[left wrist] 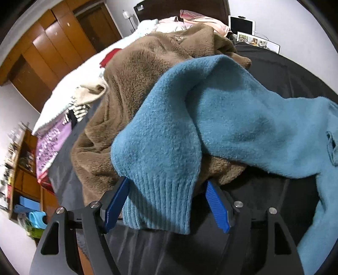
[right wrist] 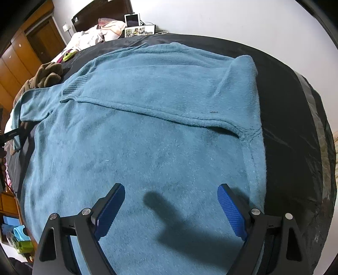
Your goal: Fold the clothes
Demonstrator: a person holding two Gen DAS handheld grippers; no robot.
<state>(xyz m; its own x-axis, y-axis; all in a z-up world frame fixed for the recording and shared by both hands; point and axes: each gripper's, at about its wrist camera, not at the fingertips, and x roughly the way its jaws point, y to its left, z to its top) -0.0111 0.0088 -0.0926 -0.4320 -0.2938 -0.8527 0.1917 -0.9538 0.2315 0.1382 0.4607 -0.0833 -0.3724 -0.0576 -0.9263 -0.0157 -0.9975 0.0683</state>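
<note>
Brown garment (left wrist: 147,84) heaps beyond the left tool (left wrist: 166,186); right tool (right wrist: 171,188) unobstructed.

Left wrist view: low and very close, looking forward between its own fingers (left wrist: 118,203) at a blue sleeve (left wrist: 160,160), with a brown fleece pile (left wrist: 135,69) behind; frame tilted, wardrobe (left wrist: 48,46) far left.

Right wrist view: higher, angled down over the flat blue sweater (right wrist: 137,131) on the dark bed cover (right wrist: 285,101), facing the far headboard.

Shared: the sweater, brown pile (right wrist: 47,75), wardrobe (right wrist: 19,57), and the white tablet (left wrist: 241,25) (right wrist: 132,20) far off.
</note>
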